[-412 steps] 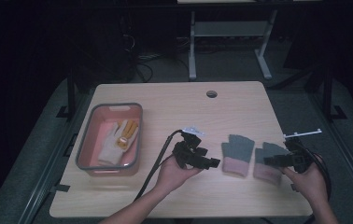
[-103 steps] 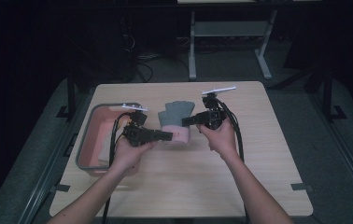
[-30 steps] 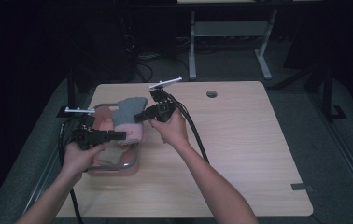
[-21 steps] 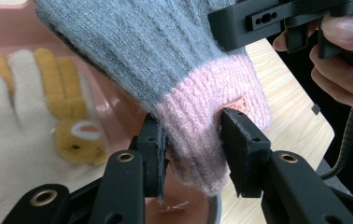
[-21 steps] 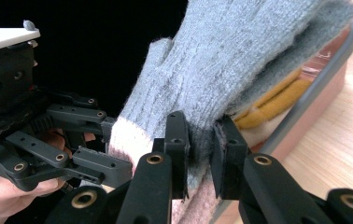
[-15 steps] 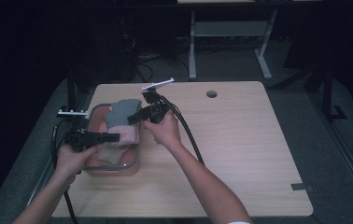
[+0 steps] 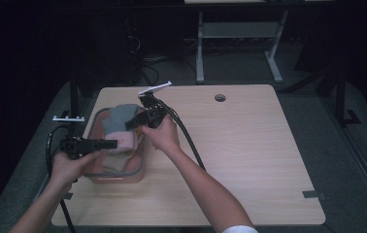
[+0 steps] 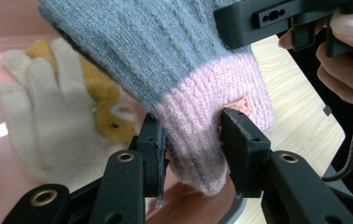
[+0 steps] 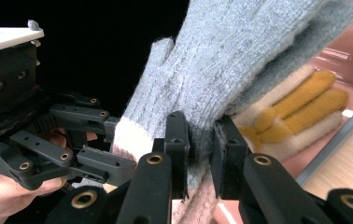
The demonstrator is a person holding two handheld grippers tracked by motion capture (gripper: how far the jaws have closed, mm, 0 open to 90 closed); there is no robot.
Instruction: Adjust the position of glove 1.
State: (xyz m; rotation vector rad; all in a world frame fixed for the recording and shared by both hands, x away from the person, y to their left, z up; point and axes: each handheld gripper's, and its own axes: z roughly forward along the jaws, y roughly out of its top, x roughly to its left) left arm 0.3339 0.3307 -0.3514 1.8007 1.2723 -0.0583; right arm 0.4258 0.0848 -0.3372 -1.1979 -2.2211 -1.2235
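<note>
Both tongs are on the same cargo here: the left tongs point(image 8: 191, 154) pinch the pink cuff of the grey knit gloves point(image 8: 165, 60), and the right tongs point(image 9: 201, 154) are pressed onto the grey knit farther up, so the bundle hangs stretched between them, just above the left half of the pink bin point(image 7: 123, 173) at the left of the counter point(image 7: 249, 160). To land this well, both hands should sink together and level until the wool rests on what already lies inside; only then should the grips spread, the cuff end first, so nothing drapes over the rim. A lopsided release risks the fingers flopping out onto the wood. Now the count: the carried bundle looks like two grey gloves stacked, judging by the doubled layers in the right gripper view, though that is hard to confirm. In the bin lie one cream glove point(image 8: 39, 116) and a yellow-fingered one point(image 9: 300, 100) beside it. One bin, two tongs.
</note>
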